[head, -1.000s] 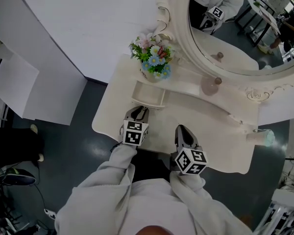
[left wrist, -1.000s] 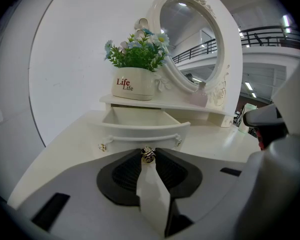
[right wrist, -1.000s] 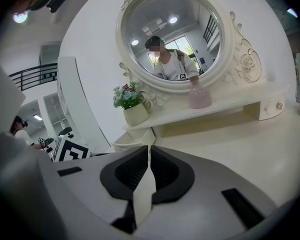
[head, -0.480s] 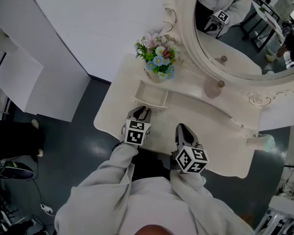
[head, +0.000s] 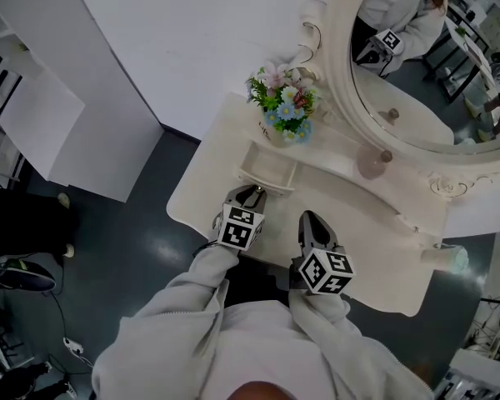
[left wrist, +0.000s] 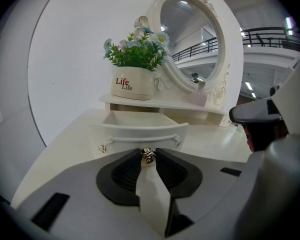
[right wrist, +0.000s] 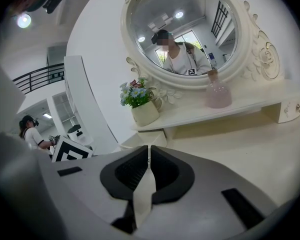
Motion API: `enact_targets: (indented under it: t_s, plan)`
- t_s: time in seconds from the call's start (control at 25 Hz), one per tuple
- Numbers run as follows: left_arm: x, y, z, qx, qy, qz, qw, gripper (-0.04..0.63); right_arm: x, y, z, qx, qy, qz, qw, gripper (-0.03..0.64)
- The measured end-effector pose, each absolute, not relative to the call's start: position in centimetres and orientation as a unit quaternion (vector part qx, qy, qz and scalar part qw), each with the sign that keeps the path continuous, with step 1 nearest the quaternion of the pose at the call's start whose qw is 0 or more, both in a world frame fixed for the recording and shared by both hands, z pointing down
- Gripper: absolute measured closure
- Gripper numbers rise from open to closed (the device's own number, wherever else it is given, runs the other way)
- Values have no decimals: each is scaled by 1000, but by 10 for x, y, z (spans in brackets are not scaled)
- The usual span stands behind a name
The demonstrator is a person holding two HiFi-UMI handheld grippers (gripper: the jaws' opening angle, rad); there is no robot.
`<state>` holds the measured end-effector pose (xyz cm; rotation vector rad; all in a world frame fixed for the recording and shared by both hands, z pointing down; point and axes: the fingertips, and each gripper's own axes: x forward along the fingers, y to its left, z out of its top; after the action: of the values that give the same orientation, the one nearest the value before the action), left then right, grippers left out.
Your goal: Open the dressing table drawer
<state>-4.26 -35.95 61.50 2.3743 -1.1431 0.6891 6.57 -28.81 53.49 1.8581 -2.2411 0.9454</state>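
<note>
The small white drawer (head: 268,169) under the left end of the dressing table's (head: 362,223) shelf stands pulled out, its inside (left wrist: 135,119) bare. My left gripper (head: 252,195) is at its front. In the left gripper view the jaws (left wrist: 148,152) are shut on the drawer's small metal knob (left wrist: 148,157). My right gripper (head: 311,221) hovers over the tabletop to the right of the drawer. Its jaws (right wrist: 148,149) are shut with nothing between them.
A white pot of flowers (head: 285,107) and a pink bottle (head: 371,163) stand on the shelf above the drawer, in front of the oval mirror (head: 433,73). A second small drawer (right wrist: 288,109) sits at the shelf's right end. White cabinets (head: 42,115) stand to the left.
The head view has swung, so the table now sits further right in the picture. My right gripper has drifted slightly towards the left one. The left gripper keeps its hold on the knob.
</note>
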Motion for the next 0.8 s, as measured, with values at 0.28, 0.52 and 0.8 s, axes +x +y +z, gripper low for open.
enact_targets:
  t_s: [0.28, 0.52, 0.8]
  plan:
    - [-40, -357, 610, 861, -394, 249, 204, 467, 62, -293, 536, 605, -732, 311, 38, 575]
    - [-41, -349, 607, 865, -376, 263, 202, 423, 66, -299, 535, 612, -727, 309, 31, 575]
    - [-61, -349, 593, 865, -381, 254, 207, 425, 75, -306, 534, 625, -718, 307, 25, 575]
